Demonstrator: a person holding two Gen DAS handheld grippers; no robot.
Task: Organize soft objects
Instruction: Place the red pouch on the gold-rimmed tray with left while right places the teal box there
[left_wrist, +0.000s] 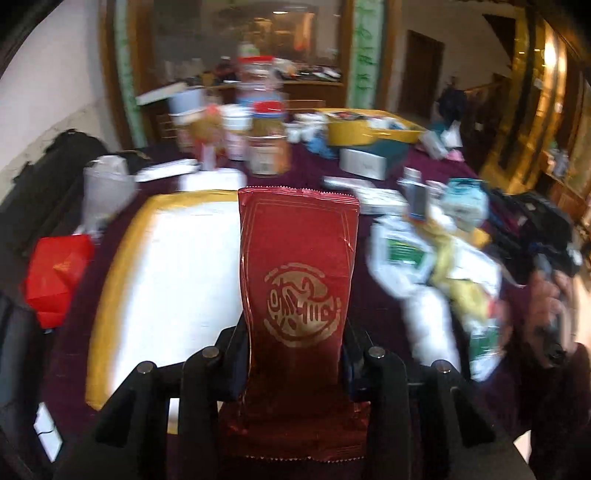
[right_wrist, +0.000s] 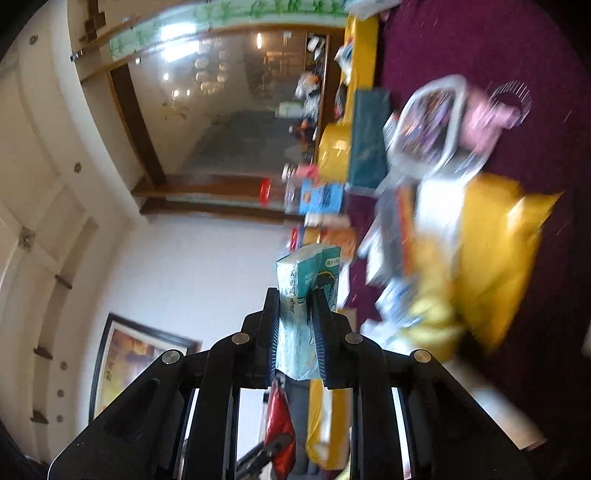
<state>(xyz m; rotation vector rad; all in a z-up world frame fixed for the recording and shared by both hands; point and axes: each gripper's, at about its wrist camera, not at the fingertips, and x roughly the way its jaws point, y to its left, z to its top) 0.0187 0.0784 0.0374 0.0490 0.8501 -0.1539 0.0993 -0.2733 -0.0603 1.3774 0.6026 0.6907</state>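
**Inspector A:** Nearest first. We find the left gripper (left_wrist: 293, 354) with its jaws clamped on a glossy red foil pouch with a gold emblem (left_wrist: 298, 273), held upright above the bench. The right gripper (right_wrist: 297, 328) has its jaws closed on a small pale-teal soft tissue pack (right_wrist: 308, 291), also clear of the bench.

**Inspector B:** Handling advice?

**Inspector A:** In our judgement both items are being carried for sorting. The foil is slick and crinkles, so we would hold low and firm and avoid swinging it. The tissue pack squashes; only a light squeeze is needed.

**Inspector B:** And beyond?

**Inspector A:** Just below the pouch lies a flat white tray with a yellow rim (left_wrist: 114, 258) on the maroon-clothed bench (left_wrist: 436, 162). To its right is a blurred heap of crumpled white and yellow plastic bags (left_wrist: 424, 266); farther off is a yellow tub (left_wrist: 354, 133).
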